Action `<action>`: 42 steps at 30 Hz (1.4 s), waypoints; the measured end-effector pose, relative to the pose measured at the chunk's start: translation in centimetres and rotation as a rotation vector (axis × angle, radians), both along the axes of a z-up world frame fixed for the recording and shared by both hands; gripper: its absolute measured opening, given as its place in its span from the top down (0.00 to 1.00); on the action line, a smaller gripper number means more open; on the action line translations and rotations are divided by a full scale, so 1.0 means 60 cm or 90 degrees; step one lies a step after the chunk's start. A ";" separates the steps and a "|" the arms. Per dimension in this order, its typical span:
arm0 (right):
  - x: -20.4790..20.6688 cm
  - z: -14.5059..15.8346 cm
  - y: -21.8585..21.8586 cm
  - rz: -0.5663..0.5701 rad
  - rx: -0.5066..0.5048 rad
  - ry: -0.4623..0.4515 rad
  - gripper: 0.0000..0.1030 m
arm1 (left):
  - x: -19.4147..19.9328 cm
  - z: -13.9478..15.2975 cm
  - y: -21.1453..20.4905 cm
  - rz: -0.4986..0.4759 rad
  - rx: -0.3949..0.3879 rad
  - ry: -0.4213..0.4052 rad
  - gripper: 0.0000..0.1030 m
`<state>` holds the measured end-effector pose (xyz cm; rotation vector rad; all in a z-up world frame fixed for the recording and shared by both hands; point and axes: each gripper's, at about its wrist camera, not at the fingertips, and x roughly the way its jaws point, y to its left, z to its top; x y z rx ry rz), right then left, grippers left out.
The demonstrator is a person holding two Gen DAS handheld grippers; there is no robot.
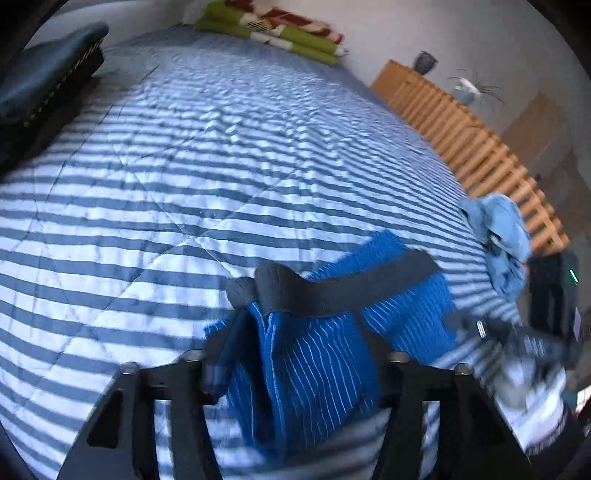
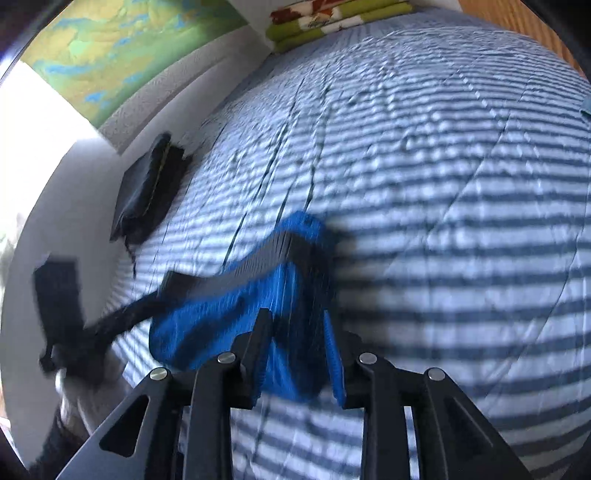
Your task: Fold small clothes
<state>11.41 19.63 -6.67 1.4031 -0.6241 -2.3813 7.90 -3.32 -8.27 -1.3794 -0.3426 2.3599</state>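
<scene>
Nearest the lens, we have both tongs clamped on one small garment: blue ribbed briefs [image 1: 314,354] with a dark grey waistband [image 1: 332,291]. In the left view the left tongs [image 1: 295,369] pinch a bunched handful of the blue knit low in the frame, the waistband running across just above them. In the right view the right tongs [image 2: 299,354] grip the other side, cloth filling the gap between the fingers.

The briefs hang slack between the two, low centre in both views, over the bed [image 1: 147,206]; whether they touch it we cannot tell. We judge the fold on this piece barely begun: no clean crease shows, and the fabric is crumpled and motion-blurred. It has yet to be laid flat and doubled over.

At the right edge of the left view, a pale blue garment [image 1: 498,236] lies in a loose heap, seemingly unfolded and waiting. Just below it we see the right tongs blurred.

The bed cover is a quilted, puckered cotton in blue-and-white stripes, with stitched diagonal seams. Further off, a dark flat pouch [image 2: 147,192] with gold edging rests on it, upper left in the left view. At the far end lies a folded green, red and white blanket [image 1: 273,27]; slatted wood [image 1: 461,136] runs along the right.
</scene>
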 end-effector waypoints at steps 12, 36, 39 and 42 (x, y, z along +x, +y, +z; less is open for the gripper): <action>0.017 0.014 -0.052 0.017 0.174 0.015 0.73 | 0.031 0.034 -0.025 0.084 -0.057 0.088 0.44; -0.051 0.013 -0.022 -0.068 0.138 0.024 0.54 | 0.062 0.004 -0.068 0.168 -0.015 0.032 0.27; -0.025 0.012 -0.013 -0.044 0.094 0.010 0.52 | 0.050 -0.016 -0.075 0.164 0.038 -0.032 0.26; -0.012 -0.008 -0.011 -0.034 0.080 -0.016 0.52 | 0.044 -0.034 -0.060 0.167 0.060 -0.063 0.28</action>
